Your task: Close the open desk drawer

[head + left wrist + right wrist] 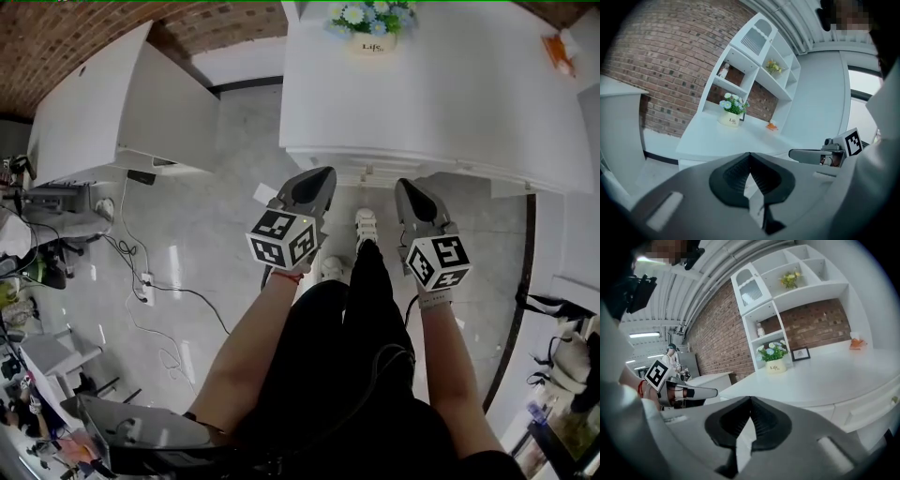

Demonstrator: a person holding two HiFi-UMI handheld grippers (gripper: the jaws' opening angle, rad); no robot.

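A white desk (450, 94) stands straight ahead of me. Under its front edge runs a drawer front (375, 172) with a small knob; from above I cannot tell how far it is pulled out. The right gripper view shows the drawer fronts (876, 406) from the side. My left gripper (322, 178) points at the desk's front edge, jaws shut and empty. My right gripper (405, 186) is held level with it to the right, also shut and empty. Each one shows in the other's view: the right gripper (797, 153) and the left gripper (712, 391). Neither touches the drawer.
A pot of flowers (372, 28) and a small orange thing (560, 52) sit on the desk, with white shelves (759, 61) above. A second white desk (122, 103) stands to the left. Cables (141, 281) lie on the floor. The person's shoes (366, 225) are below the drawer.
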